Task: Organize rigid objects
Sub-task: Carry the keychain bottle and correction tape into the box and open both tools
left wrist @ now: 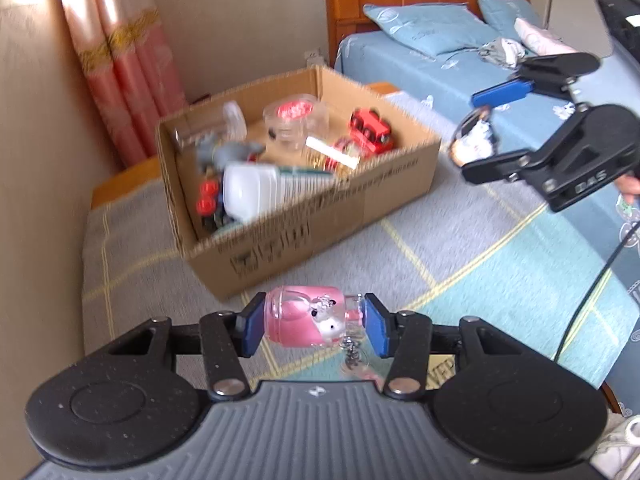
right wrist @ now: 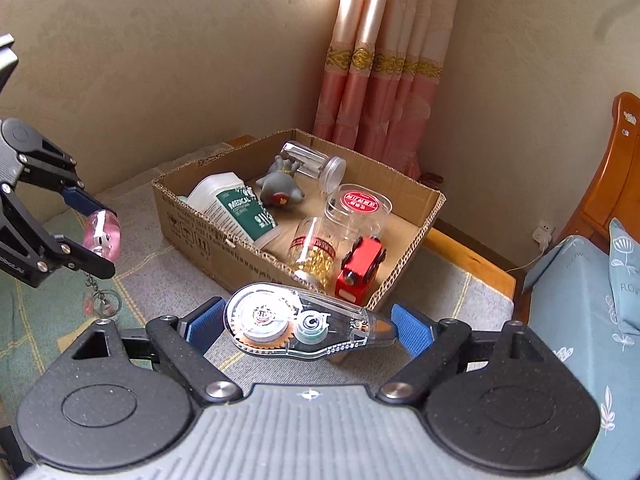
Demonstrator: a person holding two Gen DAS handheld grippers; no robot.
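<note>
Pink keychain charm [left wrist: 306, 317] sits clamped between the left gripper's [left wrist: 312, 326] blue fingers [left wrist: 252, 330], its key ring [right wrist: 105, 303] dangling, at 7 o'clock of the cardboard box [left wrist: 340, 216]. Right gripper [right wrist: 308, 326] fingers [right wrist: 412, 330] pinch a clear correction tape dispenser [right wrist: 300, 326] end to end, at 6 o'clock of the box, which holds a red toy car [right wrist: 360, 270], jars and a medical bottle [right wrist: 236, 210]

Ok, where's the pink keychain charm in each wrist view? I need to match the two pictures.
Left wrist: pink keychain charm low centre, clamped between the left gripper pads, ring dangling below.
Right wrist: same charm at far left, held off the blanket.
Shared landmark: the cardboard box, beyond the charm in both views.
</note>
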